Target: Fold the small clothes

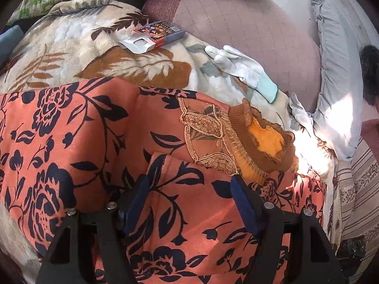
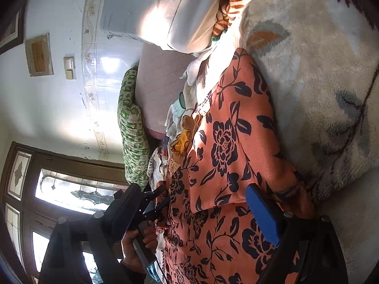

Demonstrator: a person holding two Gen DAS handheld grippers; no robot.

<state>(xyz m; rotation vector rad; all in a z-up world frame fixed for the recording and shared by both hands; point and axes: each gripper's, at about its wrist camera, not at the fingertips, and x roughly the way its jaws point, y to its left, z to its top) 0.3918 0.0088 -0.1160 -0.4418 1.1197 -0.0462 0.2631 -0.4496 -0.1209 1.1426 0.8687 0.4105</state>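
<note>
The orange floral top (image 1: 99,127), soft matte cloth printed with dark navy roses and leaves, lies spread on a plush leaf-patterned blanket (image 1: 71,54) on the bed. Its ribbed brown collar (image 1: 260,146) with gold lace trim and a yellow fleecy lining sits toward the garment's far right edge. A fold of the top lies between the wide-spread jaws of the left gripper (image 1: 189,203), unpinched. The right gripper (image 2: 208,215) also stands wide over the cloth, holding nothing. Beyond the collar lie white work gloves (image 1: 239,66); further off, a glossy red carton (image 1: 154,35).
</note>
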